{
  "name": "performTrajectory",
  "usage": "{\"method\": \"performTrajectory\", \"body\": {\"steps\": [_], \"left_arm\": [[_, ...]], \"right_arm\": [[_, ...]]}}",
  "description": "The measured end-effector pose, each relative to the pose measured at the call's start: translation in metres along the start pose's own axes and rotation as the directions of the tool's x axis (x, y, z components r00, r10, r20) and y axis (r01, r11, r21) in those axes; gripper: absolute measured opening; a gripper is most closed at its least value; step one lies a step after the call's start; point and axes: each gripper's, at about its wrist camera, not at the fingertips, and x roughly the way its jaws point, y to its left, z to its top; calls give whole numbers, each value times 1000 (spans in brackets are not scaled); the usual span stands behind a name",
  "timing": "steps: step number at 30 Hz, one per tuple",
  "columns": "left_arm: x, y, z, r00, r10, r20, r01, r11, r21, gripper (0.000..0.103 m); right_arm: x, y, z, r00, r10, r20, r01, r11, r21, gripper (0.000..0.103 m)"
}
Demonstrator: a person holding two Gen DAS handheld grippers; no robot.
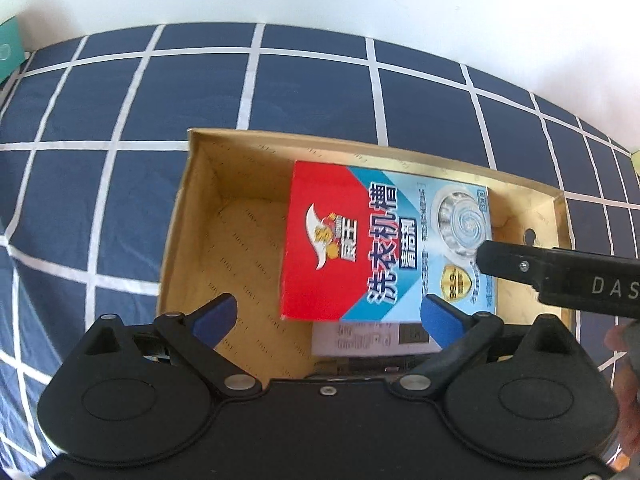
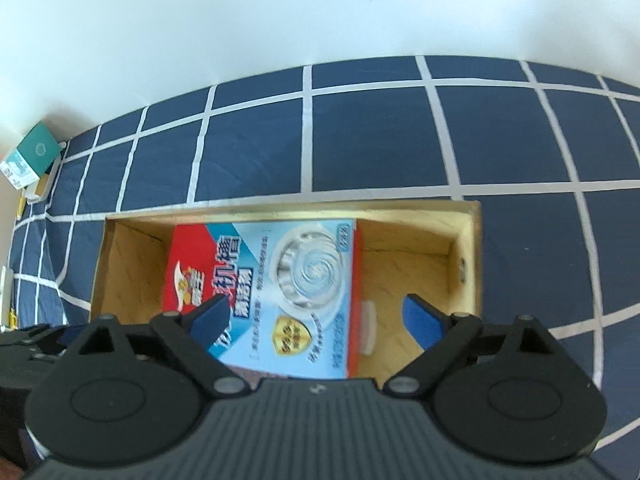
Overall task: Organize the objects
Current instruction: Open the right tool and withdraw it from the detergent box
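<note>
An open brown cardboard box [image 1: 192,216] [image 2: 280,210] sits on a dark blue checked cloth [image 1: 120,92]. A red and light-blue carton of washing-machine cleaner [image 1: 360,240] [image 2: 280,280] lies flat inside it. My left gripper [image 1: 326,320] hovers over the carton's near edge, open, with its blue pads [image 1: 214,318] off the carton. My right gripper [image 2: 318,320] is open above the carton's near end, and its pads [image 2: 424,322] do not press on it. One black finger of the right gripper [image 1: 512,266] reaches in from the right in the left wrist view.
A white printed pack [image 1: 372,338] shows under the carton's near edge. A small white piece [image 2: 368,328] lies on the box floor beside the carton. A green box [image 2: 38,152] stands at the cloth's far left corner by a white wall. A hand [image 1: 624,344] shows at the right edge.
</note>
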Motion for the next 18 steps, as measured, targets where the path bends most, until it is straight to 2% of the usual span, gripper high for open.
{"method": "performTrajectory", "body": {"steps": [9,18], "left_arm": [[-32,8,-27,998,54,35,-54,999,-8,103],[-52,8,-56,995,83,48,-83,996,14,103]], "right_arm": [[-31,-3,-27,1000,-20,23,20,1000,-4,103],[-54,-7,-62,998,-63,15,63,998,-6,103]]}}
